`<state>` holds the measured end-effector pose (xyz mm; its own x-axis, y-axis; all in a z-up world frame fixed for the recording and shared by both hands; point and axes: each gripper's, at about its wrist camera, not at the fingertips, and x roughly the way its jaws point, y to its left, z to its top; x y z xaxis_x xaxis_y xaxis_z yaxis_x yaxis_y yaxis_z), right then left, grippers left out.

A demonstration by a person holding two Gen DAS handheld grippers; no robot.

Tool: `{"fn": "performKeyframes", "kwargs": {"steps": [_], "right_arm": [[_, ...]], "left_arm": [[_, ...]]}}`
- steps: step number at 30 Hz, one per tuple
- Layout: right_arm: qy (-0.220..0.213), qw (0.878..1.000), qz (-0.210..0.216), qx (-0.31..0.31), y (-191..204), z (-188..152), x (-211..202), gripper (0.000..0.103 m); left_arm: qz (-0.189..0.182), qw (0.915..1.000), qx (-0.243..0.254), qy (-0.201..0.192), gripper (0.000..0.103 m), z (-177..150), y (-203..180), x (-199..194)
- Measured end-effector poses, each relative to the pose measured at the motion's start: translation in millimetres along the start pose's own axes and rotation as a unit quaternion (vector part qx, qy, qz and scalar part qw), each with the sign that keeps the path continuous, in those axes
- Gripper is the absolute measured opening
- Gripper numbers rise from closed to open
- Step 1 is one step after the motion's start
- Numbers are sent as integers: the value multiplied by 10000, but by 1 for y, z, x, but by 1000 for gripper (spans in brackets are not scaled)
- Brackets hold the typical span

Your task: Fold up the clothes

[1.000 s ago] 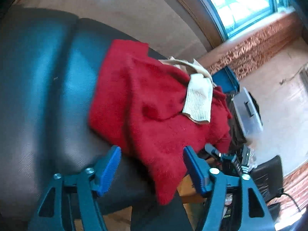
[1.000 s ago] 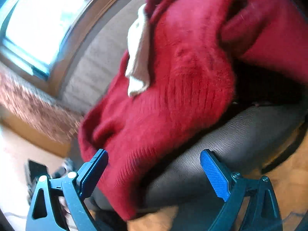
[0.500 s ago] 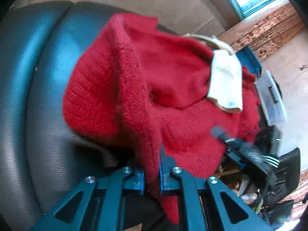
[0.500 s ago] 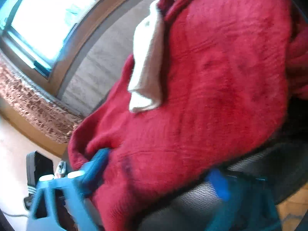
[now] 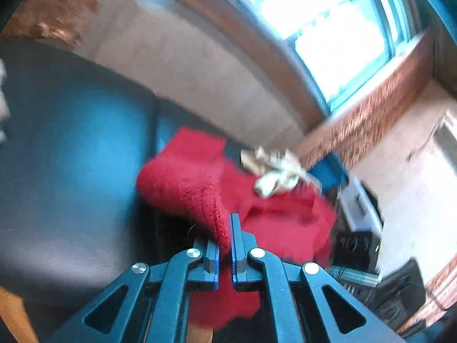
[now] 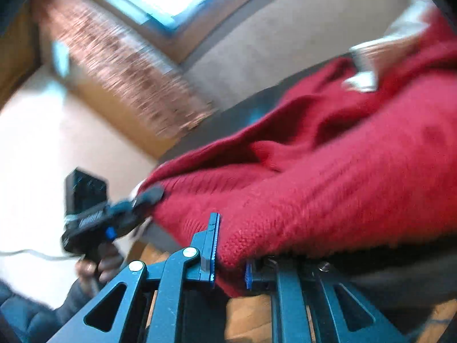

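Sweater, red knit [image 5: 200, 177], crumpled on black leather seat [image 5: 71, 157], one edge pinched in each of our grippers, left [image 5: 225, 245] and right [image 6: 230, 260], jaws pressed onto wool: we should lift evenly, keeping both pinches firm and the cloth taut.

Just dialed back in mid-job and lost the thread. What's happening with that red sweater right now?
A person is working with a handheld gripper in each hand. The left gripper is shut on an edge of the red sweater, which lies bunched on a dark leather seat. The right gripper is clamped on another edge of the same sweater. A cream garment rests on top. Nothing looks folded yet; both views are motion-blurred.
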<state>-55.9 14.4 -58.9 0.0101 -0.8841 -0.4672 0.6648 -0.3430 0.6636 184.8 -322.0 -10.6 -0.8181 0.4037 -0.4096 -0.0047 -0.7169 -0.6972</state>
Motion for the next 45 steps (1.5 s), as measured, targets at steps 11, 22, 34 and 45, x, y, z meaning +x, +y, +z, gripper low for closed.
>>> {"fn": "performKeyframes", "kwargs": {"steps": [11, 22, 34, 45], "right_arm": [[-627, 9808, 1649, -835, 103, 61, -4, 15], [-1048, 9871, 1202, 133, 48, 211, 48, 68], [-279, 9925, 66, 1187, -77, 116, 64, 89], [593, 9920, -603, 933, -101, 13, 85, 96]], "left_arm": [[-386, 9874, 661, -1387, 4, 49, -53, -90], [1021, 9851, -148, -1379, 19, 171, 4, -8], [2528, 9571, -1401, -211, 32, 93, 147, 20], [2885, 9512, -1090, 22, 44, 48, 173, 10]]}}
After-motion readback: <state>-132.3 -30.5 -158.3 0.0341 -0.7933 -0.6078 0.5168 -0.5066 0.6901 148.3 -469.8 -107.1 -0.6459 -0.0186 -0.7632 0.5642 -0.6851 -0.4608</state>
